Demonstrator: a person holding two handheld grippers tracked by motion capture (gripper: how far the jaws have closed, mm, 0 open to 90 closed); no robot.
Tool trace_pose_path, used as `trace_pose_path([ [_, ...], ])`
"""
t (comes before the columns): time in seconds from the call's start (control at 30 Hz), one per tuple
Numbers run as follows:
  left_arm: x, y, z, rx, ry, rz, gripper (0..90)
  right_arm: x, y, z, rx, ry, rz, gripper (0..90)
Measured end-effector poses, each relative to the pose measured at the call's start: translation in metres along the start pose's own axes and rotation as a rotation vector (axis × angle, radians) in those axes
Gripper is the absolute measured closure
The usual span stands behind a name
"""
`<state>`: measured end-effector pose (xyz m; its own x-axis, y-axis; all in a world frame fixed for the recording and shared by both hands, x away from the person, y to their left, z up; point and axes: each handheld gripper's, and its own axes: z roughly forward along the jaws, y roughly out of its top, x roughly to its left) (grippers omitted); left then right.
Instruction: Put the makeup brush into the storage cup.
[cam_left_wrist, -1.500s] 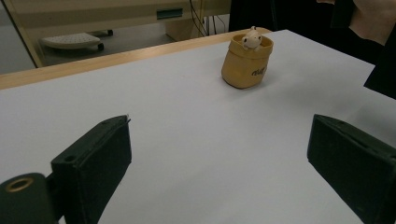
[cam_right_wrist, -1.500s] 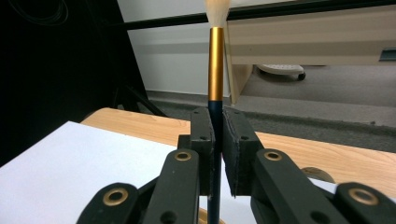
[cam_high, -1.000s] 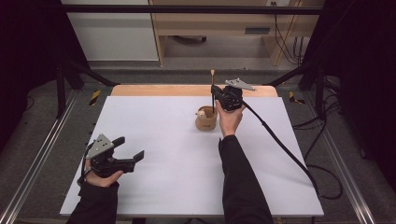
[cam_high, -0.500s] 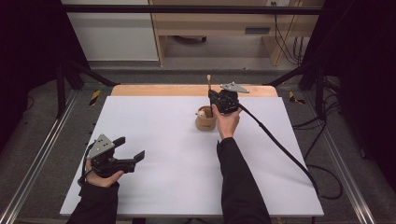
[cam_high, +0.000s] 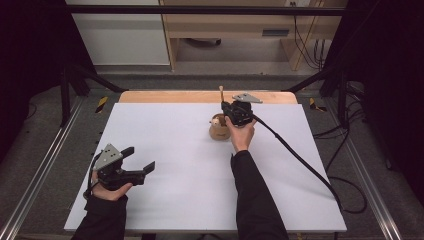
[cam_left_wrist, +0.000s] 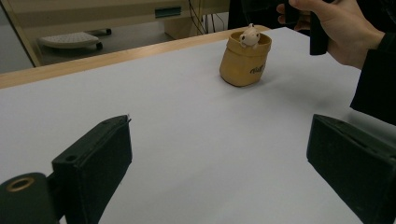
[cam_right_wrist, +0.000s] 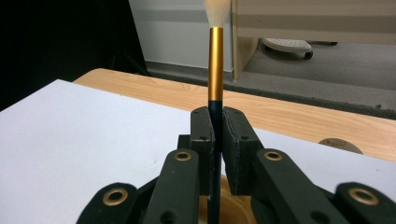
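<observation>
Near the table's front-left corner, the left gripper (cam_high: 137, 160) rests with jaws spread wide, bare white tabletop (cam_high: 170, 150) all around. Farther back, by the wooden far edge, the right gripper (cam_right_wrist: 218, 140) clamps a gold-ferruled brush (cam_right_wrist: 215, 65) upright above the tan pot (cam_high: 218, 129).

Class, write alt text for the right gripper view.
The right gripper is shut on an upright brush with a gold ferrule and white bristles. Beyond lie the white table and its wooden edge.
</observation>
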<state>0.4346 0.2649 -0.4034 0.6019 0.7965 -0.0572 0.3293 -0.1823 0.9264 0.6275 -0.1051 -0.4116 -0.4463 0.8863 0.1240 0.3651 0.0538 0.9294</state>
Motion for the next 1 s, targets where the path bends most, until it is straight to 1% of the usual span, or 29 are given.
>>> trace_pose_path([
  [0.27,0.0,0.0,0.0,0.002,0.001,0.0,6.3,-0.004,-0.009,0.001,0.02,-0.003,0.001,83.4],
  [0.37,0.0,0.0,0.001,0.004,0.001,0.002,6.3,-0.005,-0.012,0.001,0.03,-0.011,0.002,83.3],
  [0.43,0.0,-0.001,0.001,0.01,0.0,0.005,6.3,-0.007,-0.014,0.001,0.032,-0.012,-0.008,83.3],
  [0.5,0.0,-0.001,0.001,0.011,0.001,0.005,6.3,-0.008,-0.015,0.0,0.04,-0.012,0.002,83.3],
  [0.53,0.0,-0.001,0.001,0.01,0.001,0.005,6.3,-0.009,-0.016,-0.001,0.04,-0.014,-0.003,83.3],
  [0.63,0.0,-0.001,0.001,0.009,0.001,0.006,6.4,-0.01,-0.017,-0.003,0.044,-0.006,0.002,83.1],
  [0.7,0.0,-0.001,0.001,0.01,0.001,0.005,6.4,-0.01,-0.017,-0.003,0.067,-0.004,0.001,82.8],
  [0.8,0.0,-0.001,0.001,0.01,0.001,0.005,6.4,-0.01,-0.018,-0.004,0.088,-0.013,-0.022,82.8],
  [0.83,0.0,-0.001,0.001,0.01,0.001,0.005,6.4,-0.011,-0.019,-0.005,0.088,-0.016,-0.037,82.6],
  [0.9,0.0,-0.001,0.001,0.011,0.001,0.003,6.4,-0.012,-0.018,-0.008,0.087,-0.011,-0.034,82.6],
  [1.0,0.0,-0.001,0.002,0.013,0.001,0.005,6.4,-0.014,-0.016,-0.015,0.078,-0.003,-0.03,80.4],
])
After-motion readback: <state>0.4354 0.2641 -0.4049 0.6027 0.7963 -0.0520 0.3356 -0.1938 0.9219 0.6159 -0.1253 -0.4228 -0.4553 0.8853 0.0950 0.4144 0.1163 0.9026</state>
